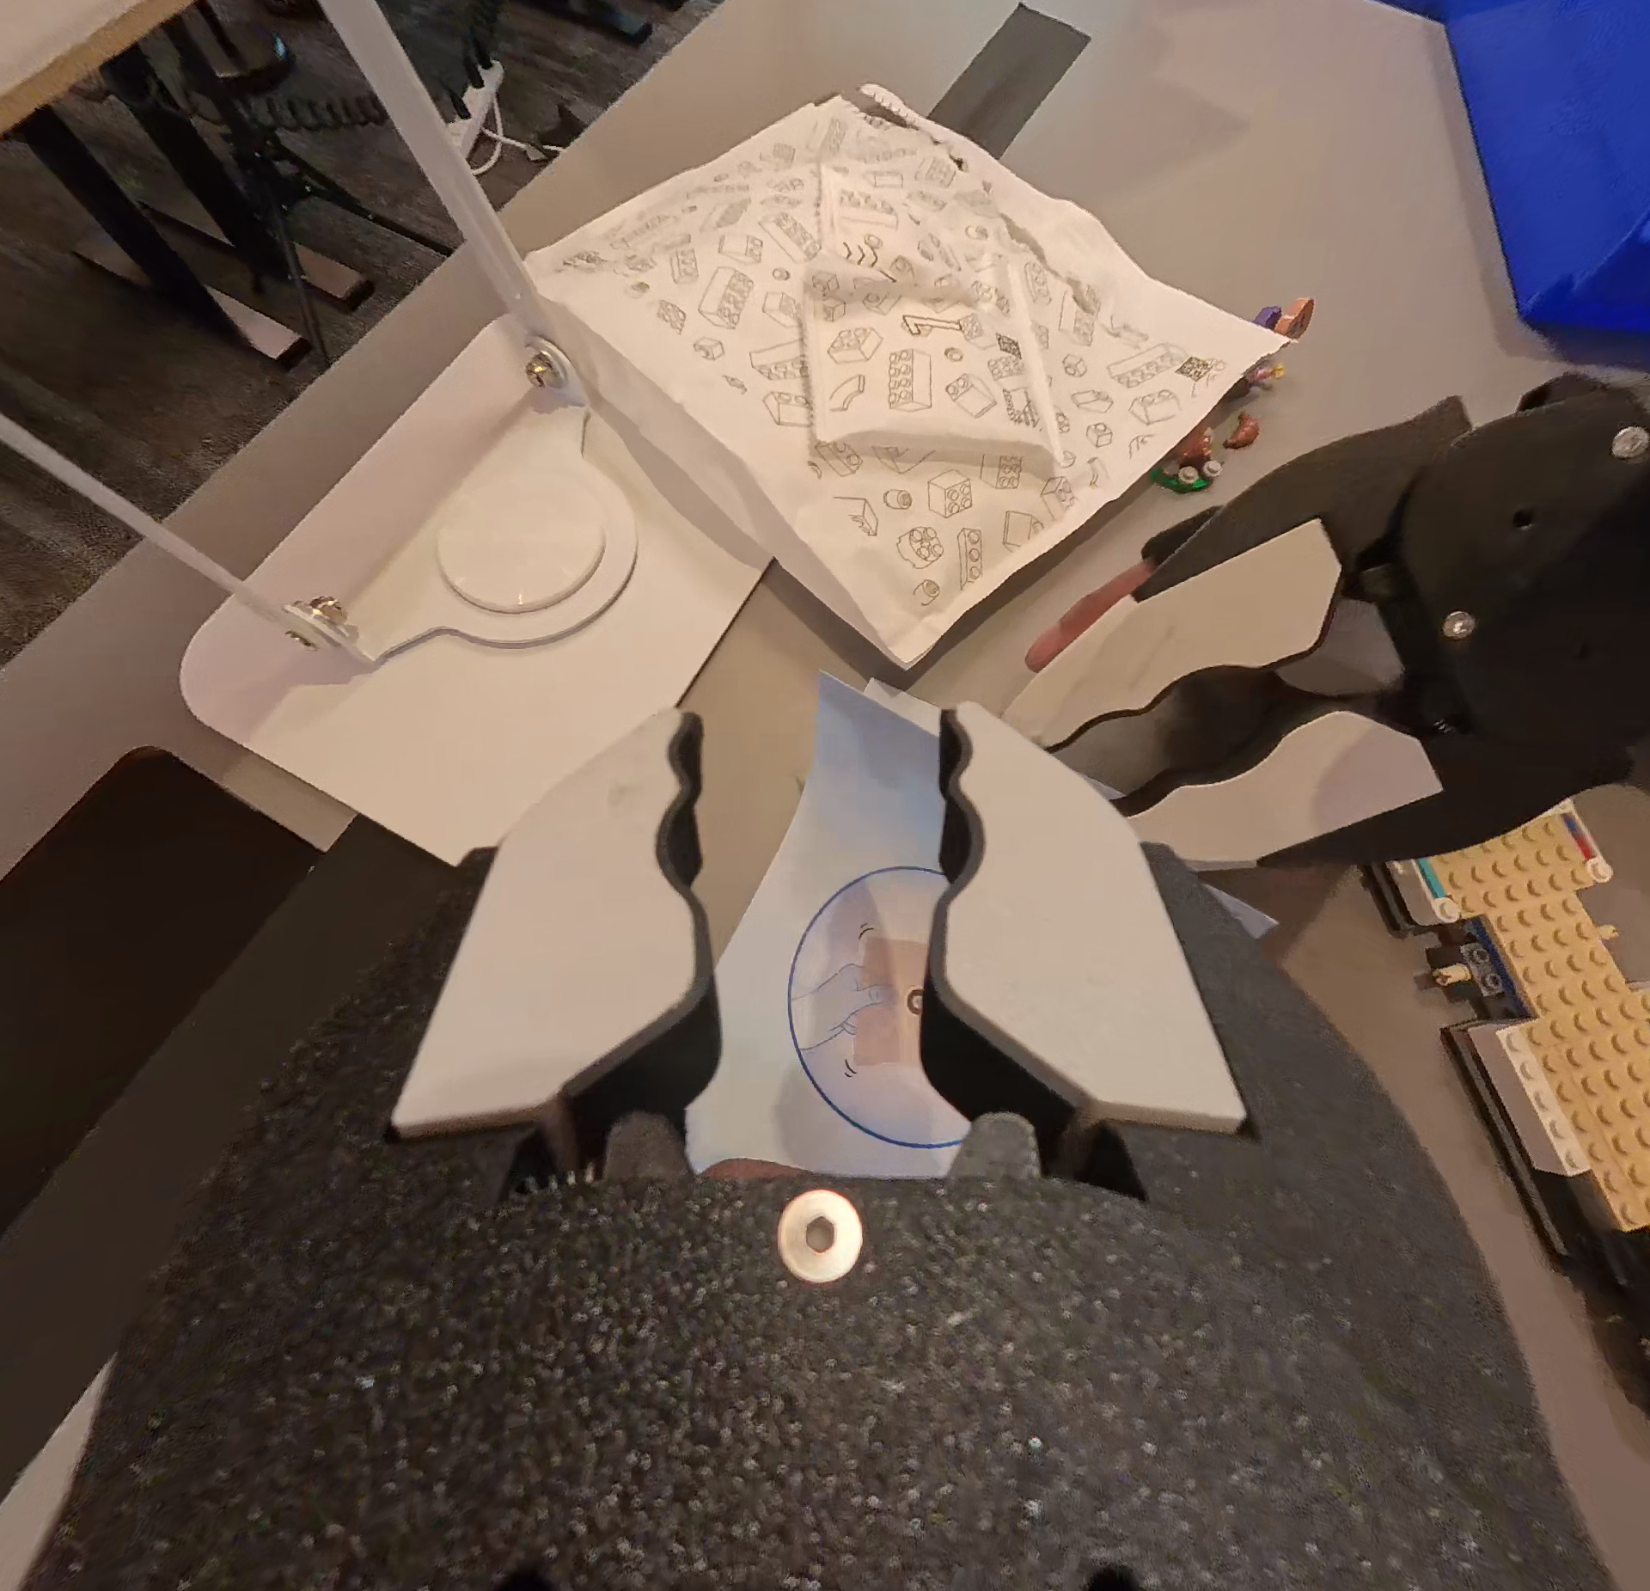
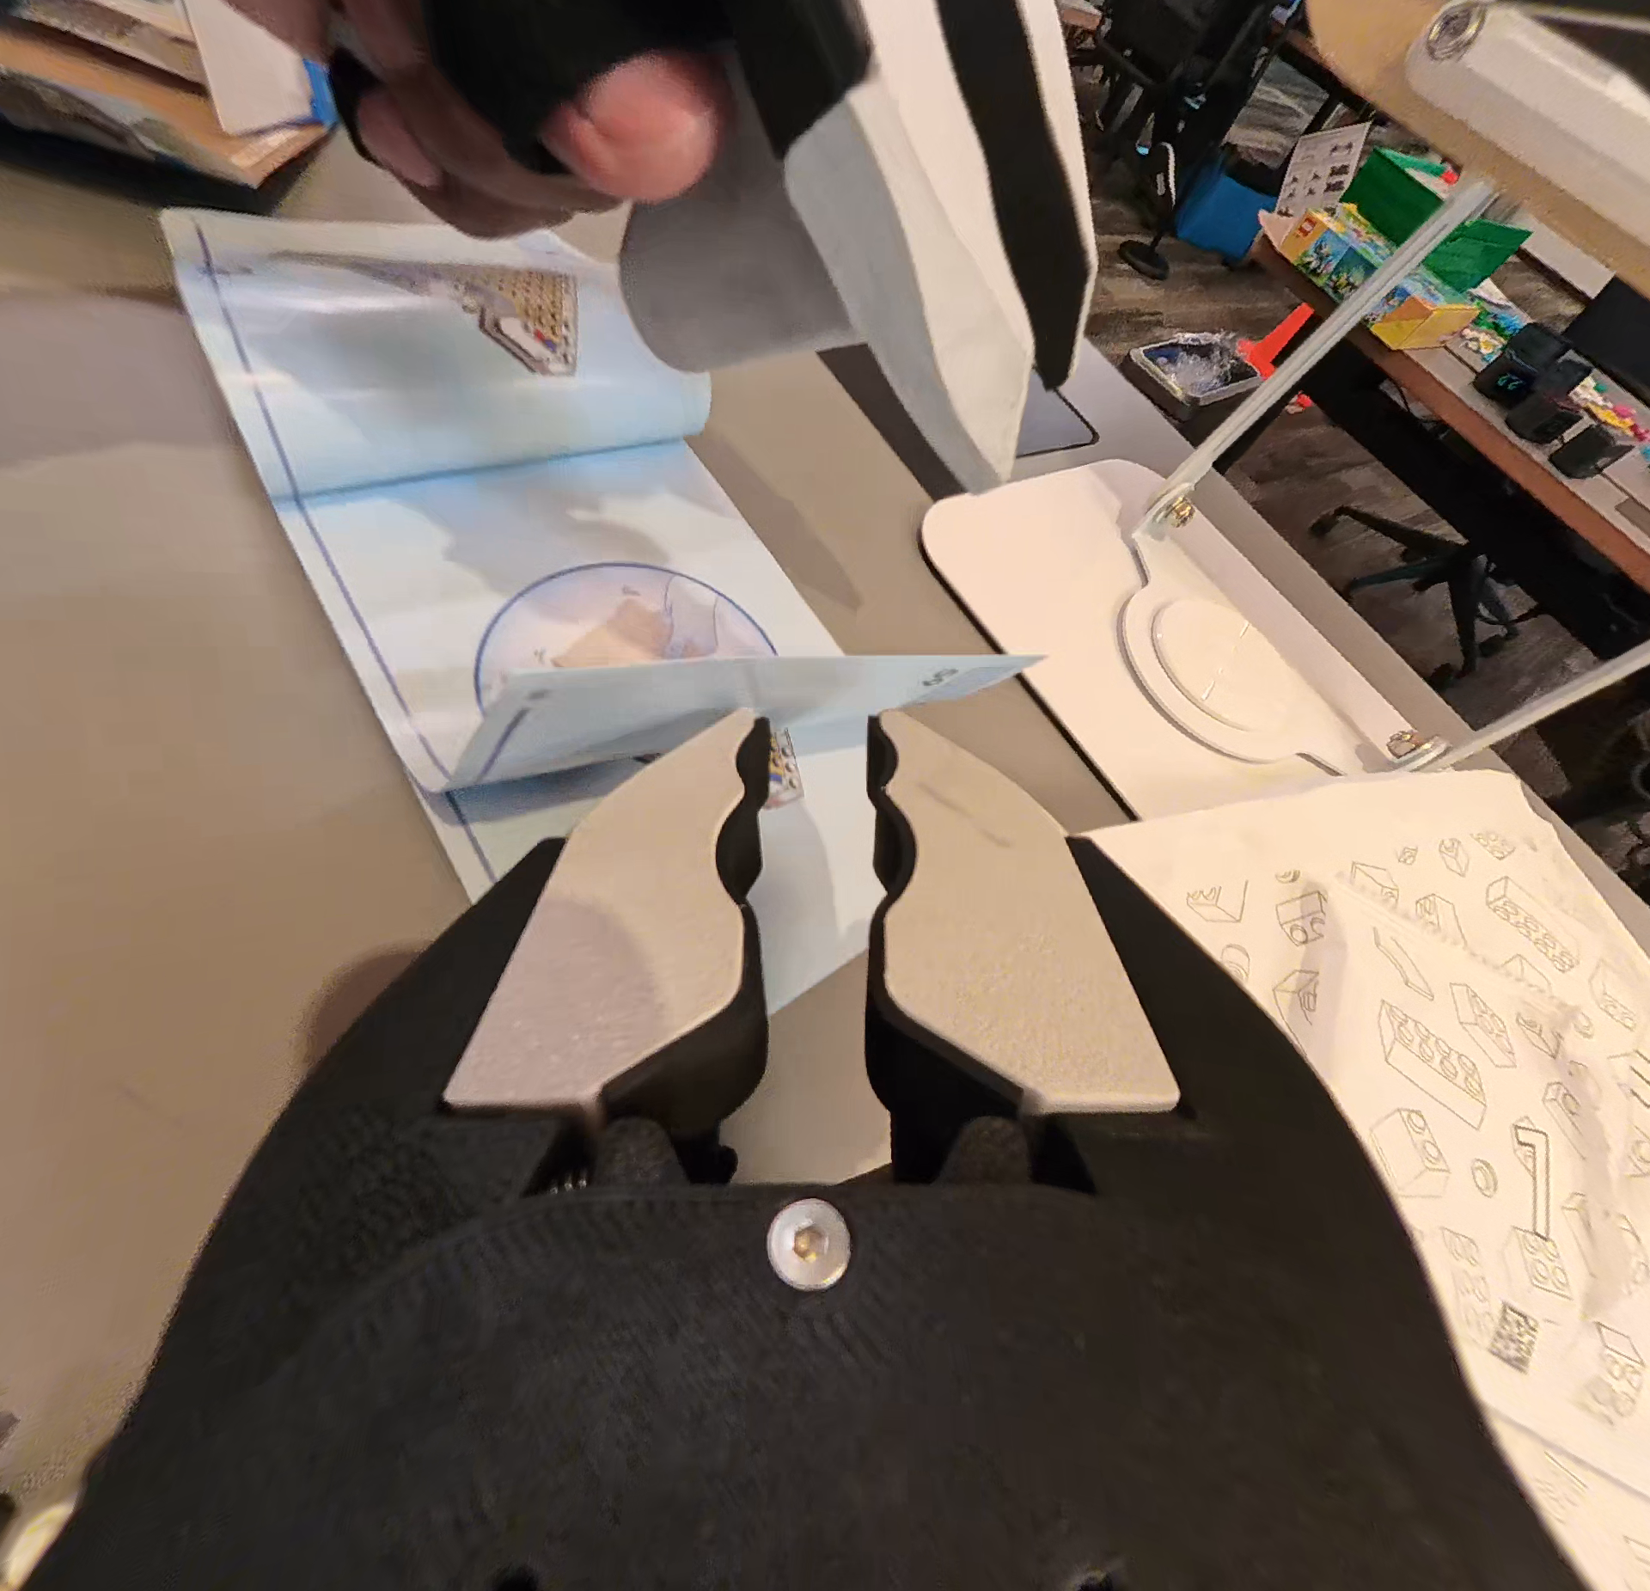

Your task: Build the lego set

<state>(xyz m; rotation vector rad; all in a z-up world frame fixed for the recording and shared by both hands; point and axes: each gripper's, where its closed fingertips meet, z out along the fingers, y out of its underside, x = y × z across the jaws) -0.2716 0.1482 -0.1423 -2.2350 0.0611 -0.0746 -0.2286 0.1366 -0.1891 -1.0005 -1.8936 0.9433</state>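
The pale blue instruction booklet (image 2: 464, 405) lies open on the grey counter (image 2: 116, 655); one page (image 2: 714, 700) stands half lifted, with a printed circle drawing beneath it. The left tongs (image 1: 817, 726) hover spread over the booklet (image 1: 857, 923), pinching nothing; the right tongs (image 2: 812, 726) are parted more narrowly just before the lifted page's edge, with nothing between them. Near are a white paper bag printed with bricks (image 1: 893, 369), a white lamp base (image 1: 464, 646), and a tan brick build (image 1: 1554, 968); a blue bin (image 1: 1536, 101) stands behind.
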